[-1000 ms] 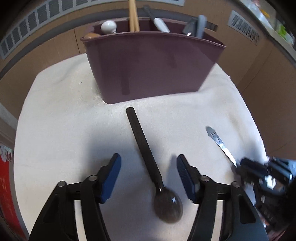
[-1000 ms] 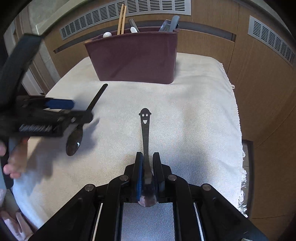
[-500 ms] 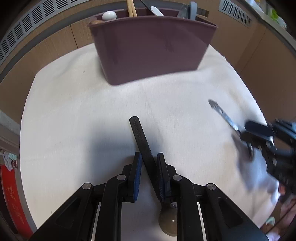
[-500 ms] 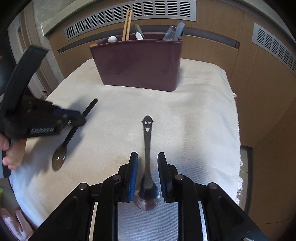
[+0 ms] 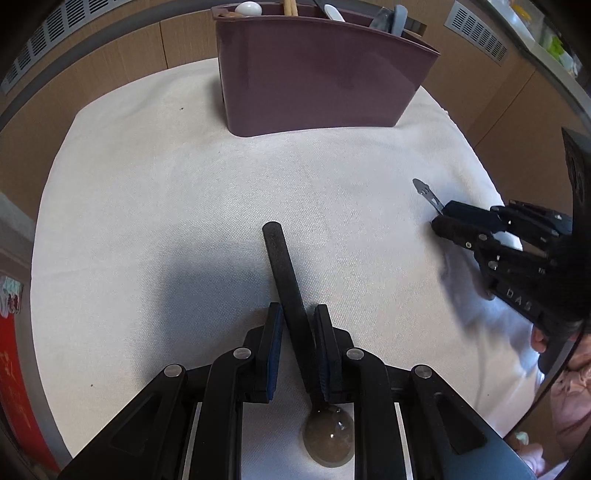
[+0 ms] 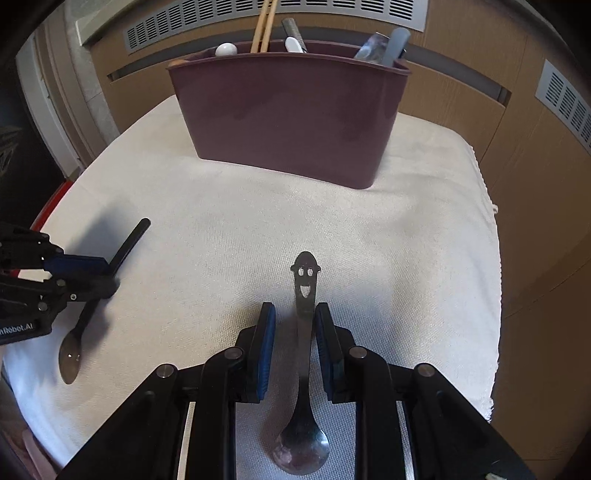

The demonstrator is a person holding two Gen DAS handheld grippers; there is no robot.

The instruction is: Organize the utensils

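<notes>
A black-handled spoon (image 5: 280, 266) lies on the white cloth (image 5: 166, 221), bowl toward me. My left gripper (image 5: 298, 310) is shut on its handle; the right wrist view shows this gripper (image 6: 107, 275) at the left with that spoon (image 6: 129, 243). A steel spoon with a smiley cut-out (image 6: 304, 280) lies between the fingers of my right gripper (image 6: 293, 310), with a gap at the left pad, so it is open. The left wrist view shows the right gripper (image 5: 441, 218) at the right, the steel handle (image 5: 424, 190) sticking out beyond it. The maroon utensil holder (image 6: 288, 122) stands at the far side.
The holder (image 5: 325, 81) has chopsticks (image 6: 264, 26), a white spoon and grey handles standing in it. The cloth (image 6: 406, 258) ends in a fringed edge on the right. Wooden panels with vent grilles rise behind. Part of a hand shows at the lower right of the left wrist view.
My left jaws closed from wide apart onto the black handle. My right jaws parted slightly off the steel spoon and slid forward along it. Both grippers moved nearer the holder.
</notes>
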